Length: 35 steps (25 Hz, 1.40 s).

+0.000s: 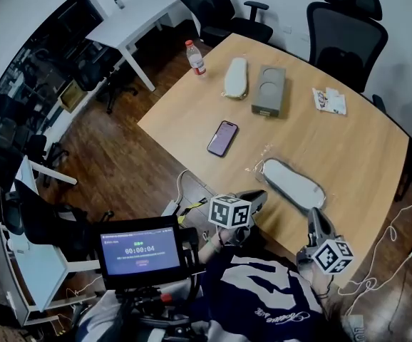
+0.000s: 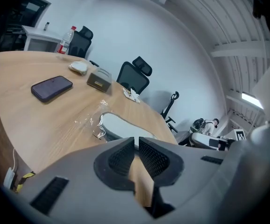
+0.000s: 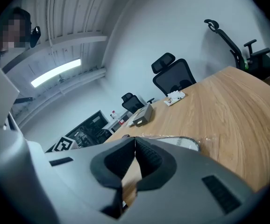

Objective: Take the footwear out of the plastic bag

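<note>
Left tool [image 1: 259,195], right tool [image 1: 313,216] just beside footwear [image 1: 291,182] in plastic bag [image 1: 260,164].

The table [image 1: 348,148] is pale wood with a fine grain, over a dark brown plank floor [image 1: 127,155], and the chairs [image 1: 345,34] are black. On the table lie a dark purple phone [image 1: 222,138], a clear bottle [image 1: 196,58] with red cap and red label, a grey-green box [image 1: 269,90], a cream slipper [image 1: 235,77], and white, dark-rimmed footwear [image 1: 292,184] in a transparent plastic bag [image 1: 257,166]. The left gripper [image 1: 261,195] and right gripper [image 1: 314,216] are grey with black ribbed pads and black-and-white square markers; the screen [image 1: 140,250] glows blue, and the person's top [image 1: 263,298] is navy with white print.
</note>
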Each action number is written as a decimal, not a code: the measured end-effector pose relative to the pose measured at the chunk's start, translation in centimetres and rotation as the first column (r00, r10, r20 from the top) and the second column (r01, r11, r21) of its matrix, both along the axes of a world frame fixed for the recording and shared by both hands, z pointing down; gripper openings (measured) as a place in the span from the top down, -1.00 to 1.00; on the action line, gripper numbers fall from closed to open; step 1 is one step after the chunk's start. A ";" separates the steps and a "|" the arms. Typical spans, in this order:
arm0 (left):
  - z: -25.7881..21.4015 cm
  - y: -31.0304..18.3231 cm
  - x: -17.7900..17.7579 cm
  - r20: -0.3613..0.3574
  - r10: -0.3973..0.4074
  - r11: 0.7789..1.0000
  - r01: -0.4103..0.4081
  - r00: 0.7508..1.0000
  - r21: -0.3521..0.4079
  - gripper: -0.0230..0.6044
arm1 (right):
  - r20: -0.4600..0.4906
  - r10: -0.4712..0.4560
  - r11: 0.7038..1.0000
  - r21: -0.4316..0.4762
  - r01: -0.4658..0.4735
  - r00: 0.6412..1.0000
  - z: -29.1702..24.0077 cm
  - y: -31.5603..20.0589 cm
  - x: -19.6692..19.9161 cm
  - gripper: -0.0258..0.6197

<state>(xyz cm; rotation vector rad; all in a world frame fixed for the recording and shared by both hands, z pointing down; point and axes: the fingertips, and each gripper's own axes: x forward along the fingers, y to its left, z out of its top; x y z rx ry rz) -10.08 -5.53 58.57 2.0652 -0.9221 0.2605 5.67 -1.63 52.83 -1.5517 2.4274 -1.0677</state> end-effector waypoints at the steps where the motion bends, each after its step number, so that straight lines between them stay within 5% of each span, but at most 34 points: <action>1: 0.5 -0.4 -0.1 0.001 0.009 1.000 -0.009 1.000 -0.013 0.86 | -0.002 0.017 1.000 -0.005 -0.017 1.000 0.2 -0.1 0.1 0.93; 13: 6.0 -3.1 -0.3 0.028 0.027 0.982 -0.021 0.999 -0.187 0.45 | -0.034 0.161 0.983 -0.082 -0.163 0.986 2.1 -0.6 3.6 0.93; 17: 7.1 -3.3 -0.6 0.053 -0.009 0.972 0.021 0.999 -0.233 0.42 | -0.031 0.171 0.979 -0.104 -0.173 0.985 2.9 -0.7 4.8 0.93; 19: 7.7 -3.3 -0.8 0.060 -0.024 0.963 0.039 0.998 -0.267 0.25 | -0.032 0.172 0.978 -0.117 -0.175 0.985 3.3 -0.9 5.5 0.93; 24: 8.7 -4.2 -1.3 0.006 -0.142 0.932 0.136 0.990 -0.335 0.25 | -0.035 0.159 0.978 -0.129 -0.162 0.987 3.9 -2.3 6.8 0.93; 29: 8.6 -5.8 -0.8 -0.082 -0.259 0.897 0.208 0.963 -0.390 0.25 | -0.149 0.053 0.987 -0.140 -0.075 0.987 5.1 -3.6 6.9 0.93; 35: 8.5 -6.5 -0.3 -0.129 -0.306 0.877 0.227 0.943 -0.424 0.25 | -0.289 -0.154 0.980 -0.168 0.109 0.945 7.8 -7.7 3.3 0.93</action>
